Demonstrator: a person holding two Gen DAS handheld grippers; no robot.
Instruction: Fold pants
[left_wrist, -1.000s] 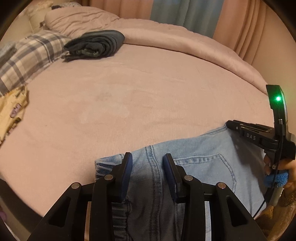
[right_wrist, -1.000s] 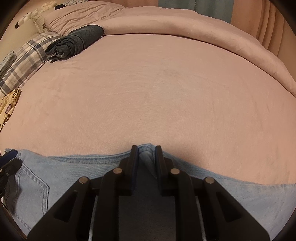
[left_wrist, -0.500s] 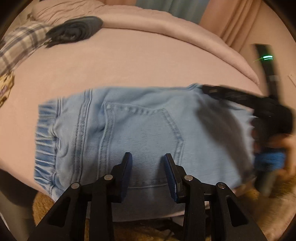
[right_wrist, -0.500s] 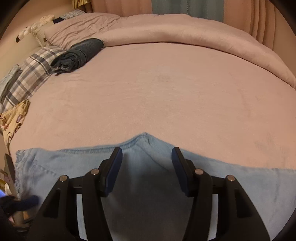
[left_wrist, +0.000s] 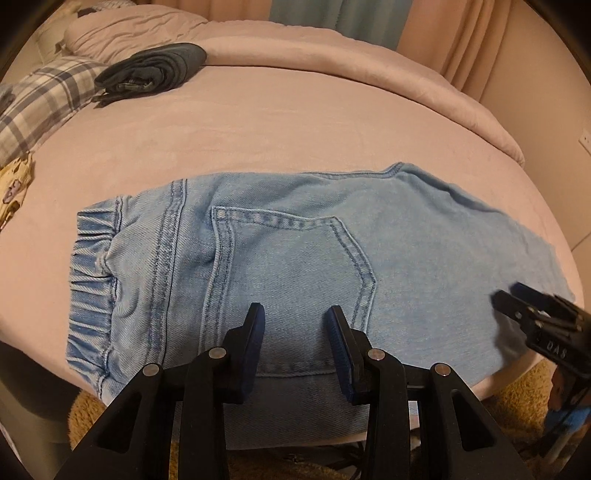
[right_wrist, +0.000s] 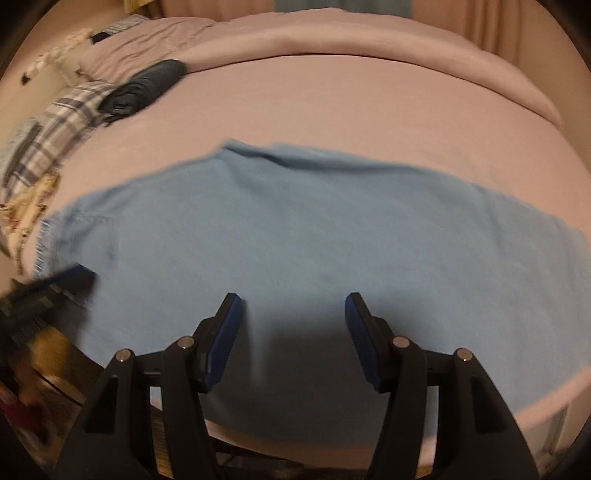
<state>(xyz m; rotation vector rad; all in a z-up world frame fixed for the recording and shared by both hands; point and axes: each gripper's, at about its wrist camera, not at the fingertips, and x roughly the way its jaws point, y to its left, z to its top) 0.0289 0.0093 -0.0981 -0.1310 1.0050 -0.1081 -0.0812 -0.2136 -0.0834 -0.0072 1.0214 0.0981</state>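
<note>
The light blue denim pants with an elastic waistband and a stitched back pocket (left_wrist: 295, 266) lie flat along the near edge of the pink fleece-covered bed (left_wrist: 295, 122), waistband toward the left, legs running off to the right, lower edge hanging slightly over the bed's near edge. They appear already folded lengthwise, one leg over the other; judged from this, the crosswise folds are left to do, so the task stands roughly at its midpoint. The left gripper (left_wrist: 295, 321) hangs over the pocket area with its jaws spread and nothing between them. The right gripper (right_wrist: 293, 314) is likewise released, jaws wide apart above the leg section, empty. Against the frame one second ago, both tools have let go: the right gripper was then clenched on the fabric edge and the left sat at the waistband; the pants now lie spread in fuller view, both tools drawn back. A rolled dark garment (left_wrist: 151, 70) rests near the far left corner beside a plaid pillow (left_wrist: 40, 99).
</note>
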